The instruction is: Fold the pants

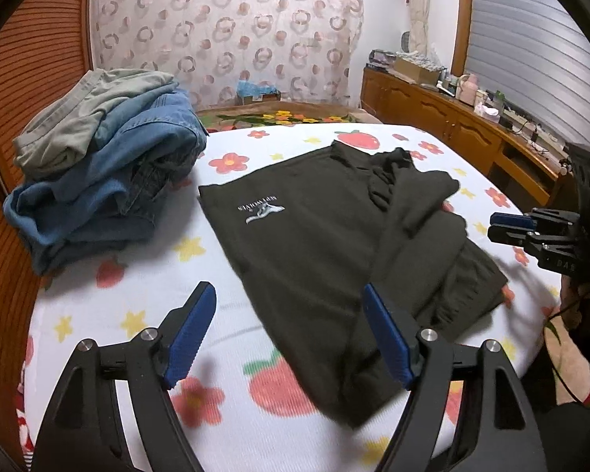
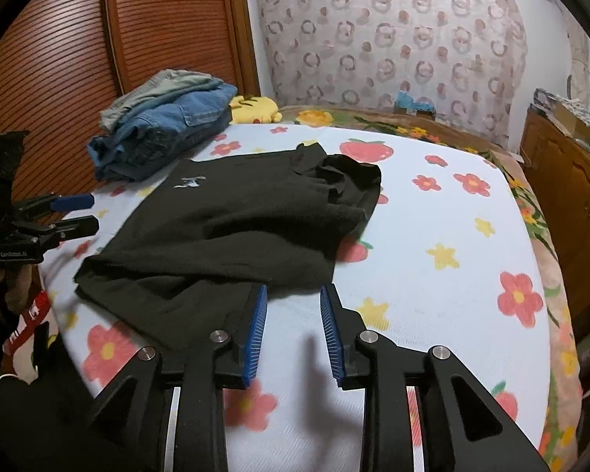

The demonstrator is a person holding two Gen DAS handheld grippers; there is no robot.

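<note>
Dark olive pants (image 1: pixel 314 236) lie folded on the flowered bed sheet (image 1: pixel 137 314), a small white logo facing up. My left gripper (image 1: pixel 287 289) hangs open and wide just above their near edge, and its blue pads touch no cloth. In the right wrist view the same pants (image 2: pixel 224 228) spread out ahead and to the left. My right gripper (image 2: pixel 293 289) is open by a narrow gap over bare sheet, its left finger beside the pants' near corner. Each gripper also shows in the other's view: the right gripper (image 1: pixel 491 226) at the right edge, the left gripper (image 2: pixel 94 211) at the left edge.
A stack of folded jeans and grey-green pants (image 1: pixel 98 181) sits at the bed's far left, by a slatted wooden panel (image 1: pixel 19 118). A yellow plush (image 2: pixel 255 108) lies behind the stack (image 2: pixel 165 137). A cluttered wooden cabinet (image 1: pixel 452 118) runs along the right side.
</note>
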